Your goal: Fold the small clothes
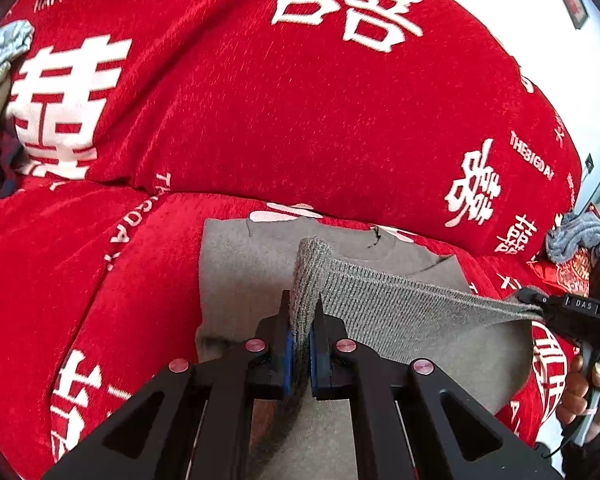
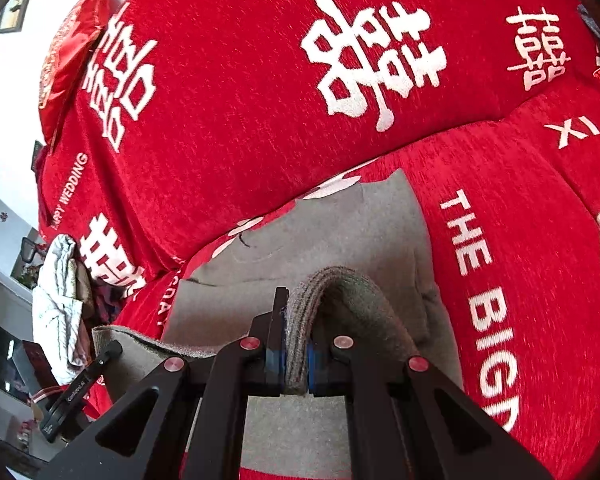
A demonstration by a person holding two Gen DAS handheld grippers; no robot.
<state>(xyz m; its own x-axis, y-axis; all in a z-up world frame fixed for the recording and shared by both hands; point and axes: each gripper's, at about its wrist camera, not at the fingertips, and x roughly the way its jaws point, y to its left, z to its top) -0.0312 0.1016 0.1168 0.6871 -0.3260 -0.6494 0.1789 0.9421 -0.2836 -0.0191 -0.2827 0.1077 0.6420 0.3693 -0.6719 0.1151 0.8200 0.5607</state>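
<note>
Grey garment (image 1: 236, 276) held up by its ribbed hem over a red sofa cover (image 1: 260, 120).

Left wrist view: the left gripper (image 1: 302, 320) has its fingers pinched on the ribbed hem (image 1: 400, 304), which runs taut to the right gripper (image 1: 540, 306), with a hand (image 1: 588, 384) below it. Right wrist view alone shows crumpled pale clothes (image 2: 58, 300) left of the garment, the hem stretching left to right, and the right gripper's fingers pinching its folded end. The garment's body lies flat on the seat, neck toward the backrest.
</note>
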